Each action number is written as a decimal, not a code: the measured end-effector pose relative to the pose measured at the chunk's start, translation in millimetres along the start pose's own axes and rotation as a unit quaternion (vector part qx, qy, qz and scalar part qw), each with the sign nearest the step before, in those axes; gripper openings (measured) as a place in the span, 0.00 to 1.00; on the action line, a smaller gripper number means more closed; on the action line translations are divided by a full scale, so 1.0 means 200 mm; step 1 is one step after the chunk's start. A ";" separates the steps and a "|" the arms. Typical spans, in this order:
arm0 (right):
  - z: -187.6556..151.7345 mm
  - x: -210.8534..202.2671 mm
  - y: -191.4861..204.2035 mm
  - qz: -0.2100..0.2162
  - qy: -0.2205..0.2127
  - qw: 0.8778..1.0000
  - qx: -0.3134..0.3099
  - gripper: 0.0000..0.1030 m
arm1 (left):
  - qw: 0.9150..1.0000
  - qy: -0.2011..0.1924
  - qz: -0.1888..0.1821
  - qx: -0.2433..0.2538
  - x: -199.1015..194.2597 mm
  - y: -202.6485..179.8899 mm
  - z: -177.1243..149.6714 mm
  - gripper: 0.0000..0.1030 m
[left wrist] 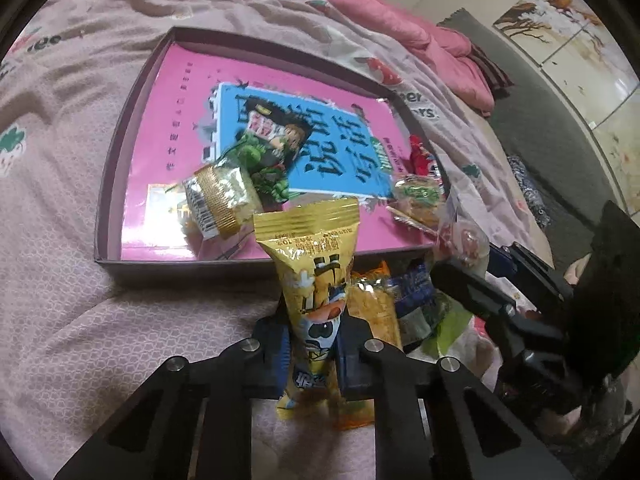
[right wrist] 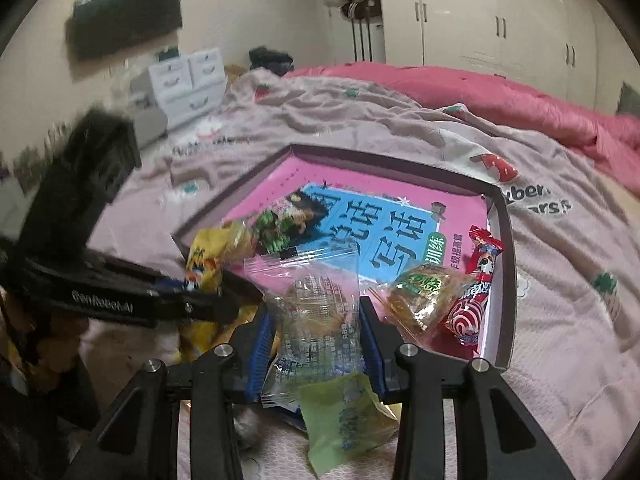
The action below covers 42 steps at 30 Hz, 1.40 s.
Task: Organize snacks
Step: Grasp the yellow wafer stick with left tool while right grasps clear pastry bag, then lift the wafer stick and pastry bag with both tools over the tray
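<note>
Two grippers each gripped a snack; the left gripper (left wrist: 310, 354) was clamped tight on a yellow packet (left wrist: 316, 280) standing upright just before the shallow box (left wrist: 108, 184); the right gripper (right wrist: 316, 344) pinched a clear wrapper (right wrist: 320, 312) over the box's near edge; inside the box, on a pink book (left wrist: 168, 128), lay a gold-wrapped snack (left wrist: 220, 204), an amber candy (right wrist: 424, 300) and a red lollipop (right wrist: 472, 304); all rested on a pink bedspread (left wrist: 60, 320).

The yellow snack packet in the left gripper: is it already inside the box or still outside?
Outside. The left gripper pinches the yellow packet before the box's near wall.
</note>
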State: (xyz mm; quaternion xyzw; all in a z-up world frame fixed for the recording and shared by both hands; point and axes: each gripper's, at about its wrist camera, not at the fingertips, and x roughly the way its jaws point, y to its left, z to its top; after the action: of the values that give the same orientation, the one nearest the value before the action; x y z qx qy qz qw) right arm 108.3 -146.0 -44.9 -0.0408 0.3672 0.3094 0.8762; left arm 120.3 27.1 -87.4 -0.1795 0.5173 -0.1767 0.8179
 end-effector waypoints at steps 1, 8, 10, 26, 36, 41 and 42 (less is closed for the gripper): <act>0.01 -0.01 -0.01 0.006 -0.005 1.000 0.010 0.39 | 1.000 -0.003 -0.001 0.003 -0.01 -0.01 0.00 0.17; 0.03 -0.09 -0.08 0.024 -0.040 0.998 0.051 0.39 | 0.999 -0.030 0.000 0.023 -0.13 -0.07 0.01 0.17; 0.04 -0.10 -0.09 0.025 -0.044 0.997 0.057 0.39 | 0.999 -0.038 0.001 0.027 -0.16 -0.08 0.02 0.17; 0.10 -0.21 -0.14 0.020 -0.091 0.993 0.073 0.39 | 0.995 -0.098 0.017 0.033 -0.33 -0.13 0.10 0.17; 0.13 -0.25 -0.22 0.002 -0.114 0.989 0.099 0.39 | 0.989 -0.133 0.038 0.045 -0.37 -0.18 0.20 0.17; 0.13 -0.26 -0.24 -0.005 -0.119 0.987 0.104 0.39 | 0.987 -0.143 0.043 0.055 -0.37 -0.21 0.24 0.17; 0.14 -0.26 -0.24 -0.005 -0.121 0.987 0.104 0.39 | 0.987 -0.144 0.046 0.056 -0.36 -0.21 0.25 0.17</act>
State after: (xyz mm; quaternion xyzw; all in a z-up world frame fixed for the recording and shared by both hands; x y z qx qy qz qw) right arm 124.4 -202.8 2.0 0.0863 0.2887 0.2674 0.9153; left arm 132.1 29.6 9.6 -0.1330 0.3907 -0.1404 0.9000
